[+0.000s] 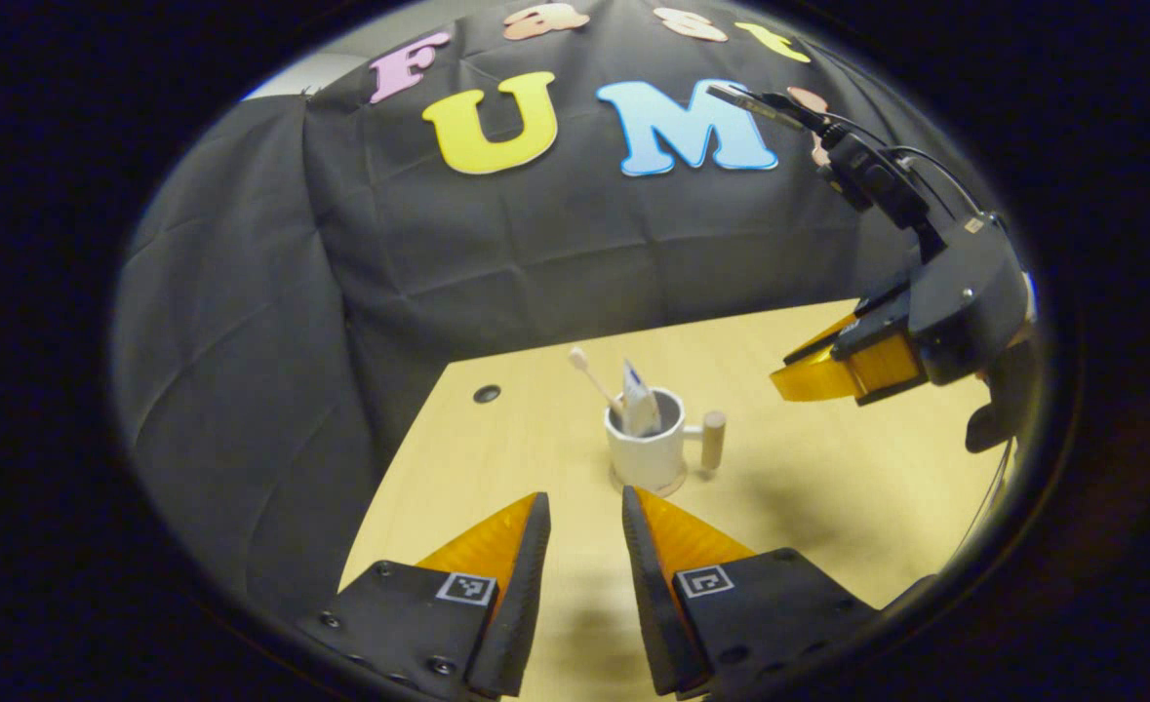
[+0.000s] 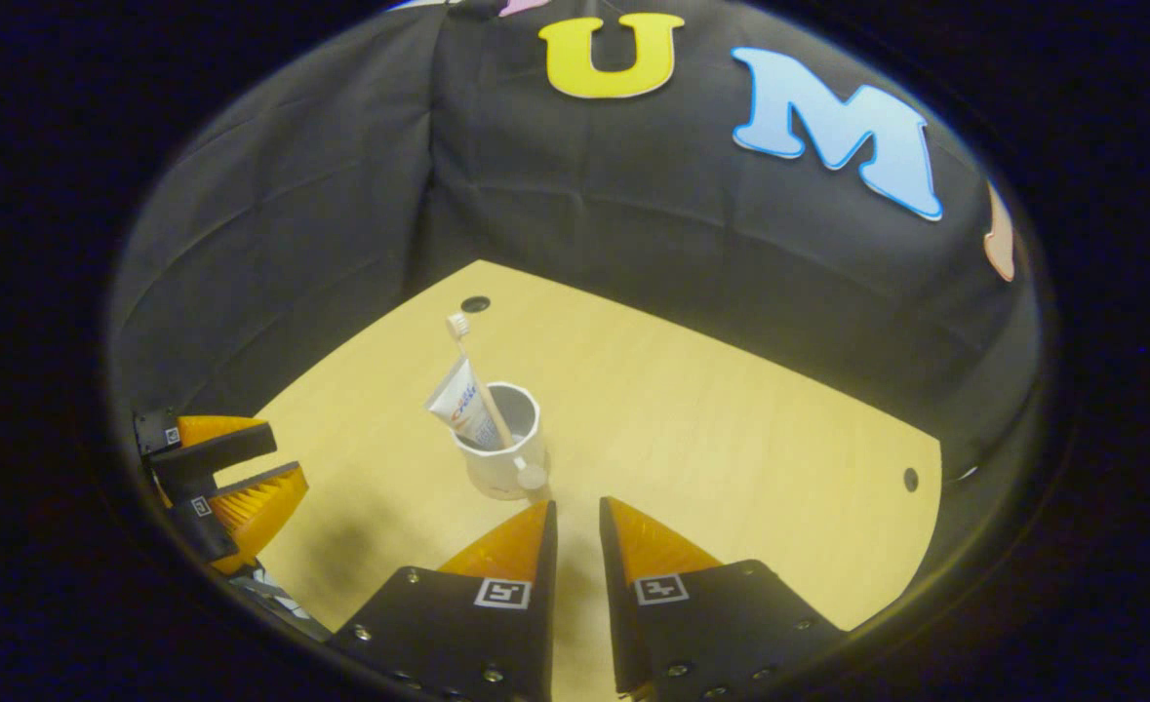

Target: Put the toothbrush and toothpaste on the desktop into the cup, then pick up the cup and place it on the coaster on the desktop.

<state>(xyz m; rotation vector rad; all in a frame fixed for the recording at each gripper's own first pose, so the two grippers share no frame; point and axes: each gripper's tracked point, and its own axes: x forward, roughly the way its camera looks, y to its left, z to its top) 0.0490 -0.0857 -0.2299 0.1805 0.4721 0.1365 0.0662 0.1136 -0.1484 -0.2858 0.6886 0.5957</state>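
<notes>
Centre of the left gripper view: white cup upright on the wooden desktop, toothbrush and toothpaste both standing in it, leaning up-left. Cup has a wooden peg handle sticking out to frame right. Something thin shows under the cup base, possibly the coaster, can't tell for sure.

Left gripper at bottom centre of that view, fingers apart with a modest gap, nothing between them, tips just short of the cup and not touching it. Right gripper hangs at right of frame, above the desktop, well apart from the cup; how far its fingers are open can't be told from this angle.

Right gripper view: cup in the middle, toothpaste leaning left over the rim, toothbrush with bristle head at top. Right gripper at bottom centre, fingers a little apart, holding nothing, tips near the cup's handle side. Left gripper at lower left edge, fingers spread, empty.

Small dark hole in the desktop behind the cup, another hole at right edge. Black cloth wall behind. Nothing stands between either gripper and the cup.
</notes>
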